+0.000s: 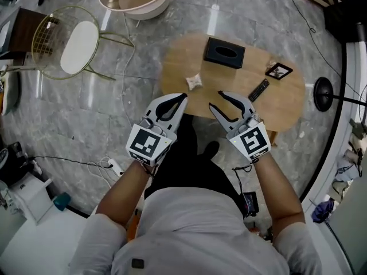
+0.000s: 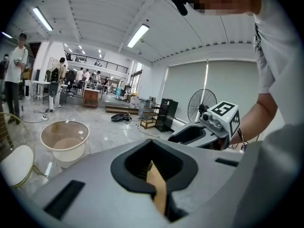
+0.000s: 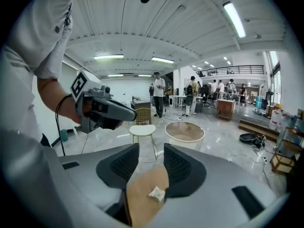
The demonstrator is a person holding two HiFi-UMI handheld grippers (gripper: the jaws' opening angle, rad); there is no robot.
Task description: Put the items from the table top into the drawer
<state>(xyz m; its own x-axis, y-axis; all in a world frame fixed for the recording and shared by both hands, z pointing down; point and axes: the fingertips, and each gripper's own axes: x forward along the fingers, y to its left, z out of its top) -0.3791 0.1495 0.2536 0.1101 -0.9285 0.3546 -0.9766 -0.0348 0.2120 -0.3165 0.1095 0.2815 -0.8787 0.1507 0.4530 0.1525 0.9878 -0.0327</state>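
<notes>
Both grippers hung over the near edge of the table (image 1: 287, 107), both empty.
Jaws of the left gripper (image 1: 182, 98) were pressed together, those of the right gripper (image 1: 216, 100) stood apart. A crumpled white paper wad (image 1: 194, 82) lay just ahead on the oval wooden top. The black tissue box (image 1: 224, 52), black remote (image 1: 258, 90) and small framed picture (image 1: 278, 70) sat farther back. Grey marble floor (image 1: 114, 125) all around. A gold wire chair (image 1: 77, 46) and a pale round tub (image 1: 150, 10) stood beyond.

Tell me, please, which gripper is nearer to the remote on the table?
Right. The right gripper hovers near the remote; the left gripper is farther off, by the crumpled paper.
</notes>
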